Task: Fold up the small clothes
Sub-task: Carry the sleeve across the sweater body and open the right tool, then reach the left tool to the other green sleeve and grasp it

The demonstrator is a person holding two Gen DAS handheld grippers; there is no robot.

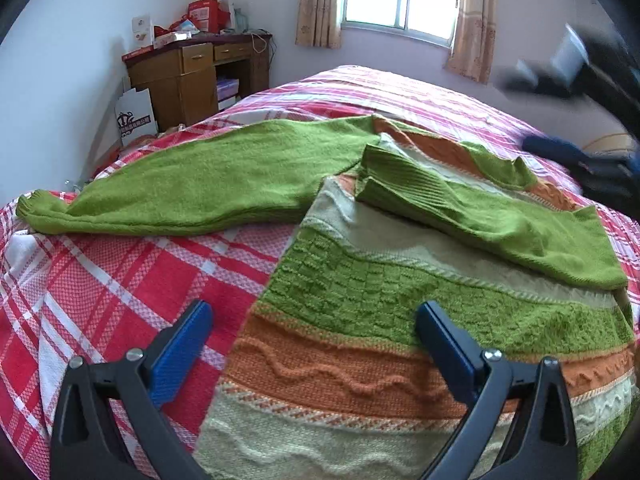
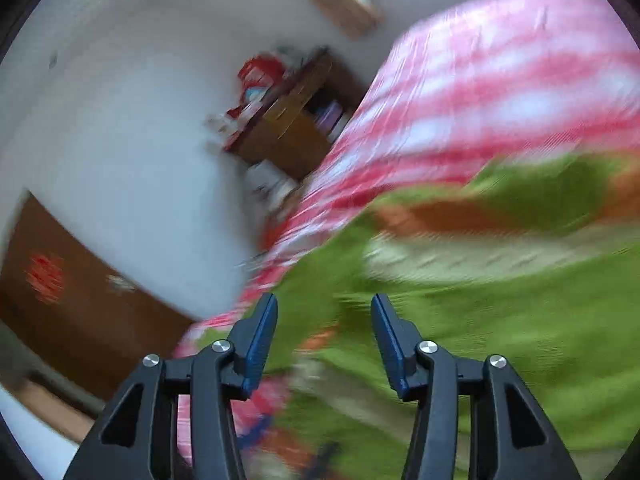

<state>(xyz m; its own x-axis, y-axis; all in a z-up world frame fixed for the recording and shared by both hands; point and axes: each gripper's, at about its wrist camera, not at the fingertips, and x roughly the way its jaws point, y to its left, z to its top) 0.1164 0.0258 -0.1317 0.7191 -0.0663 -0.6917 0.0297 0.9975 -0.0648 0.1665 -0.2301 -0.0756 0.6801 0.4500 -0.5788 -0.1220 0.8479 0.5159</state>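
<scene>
Sweater [image 1: 360, 292]: striped green, orange and cream knit, flat on the plaid bedspread [image 1: 120, 280]. One sleeve lies folded across its chest; the other stretches out sideways.
Left gripper [image 1: 314, 322]: wide open, empty, over the sweater's hem edge.
Right gripper [image 2: 324, 316]: part open, empty; view blurred.
Step, judged: sleeve folding. Next: pinch the outstretched sleeve [image 1: 192, 184], carry it across the sweater.
</scene>
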